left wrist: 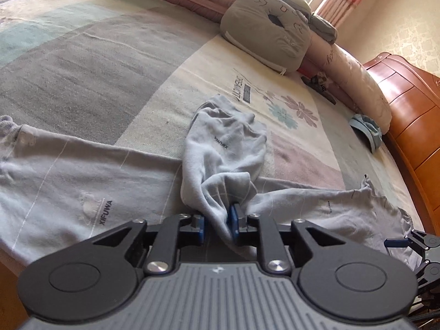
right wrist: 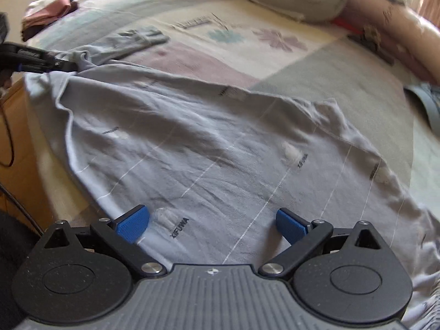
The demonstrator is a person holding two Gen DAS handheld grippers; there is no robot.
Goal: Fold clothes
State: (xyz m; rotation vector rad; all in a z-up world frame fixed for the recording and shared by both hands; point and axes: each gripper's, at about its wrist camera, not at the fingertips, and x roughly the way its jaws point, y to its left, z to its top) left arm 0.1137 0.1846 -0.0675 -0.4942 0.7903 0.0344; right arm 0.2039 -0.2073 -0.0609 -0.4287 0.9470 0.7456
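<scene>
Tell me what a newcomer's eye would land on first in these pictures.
First, the pale blue garment spread across the near side of the bed, with the left gripper shut on a bunched fold of it. Next, the right gripper hanging open above the flat cloth. Beyond, a grey pillow sits at the bed's far side.

A pale grey-blue garment [right wrist: 209, 143] is marked with thin white lines, white patches and dark "XIFUWA" lettering. The bed cover [left wrist: 90, 63] is patterned in grey, cream, teal and dusty pink blocks, with teal and mauve flowers [left wrist: 291, 110]. An olive-grey pillow [left wrist: 266, 31] is seen.
</scene>
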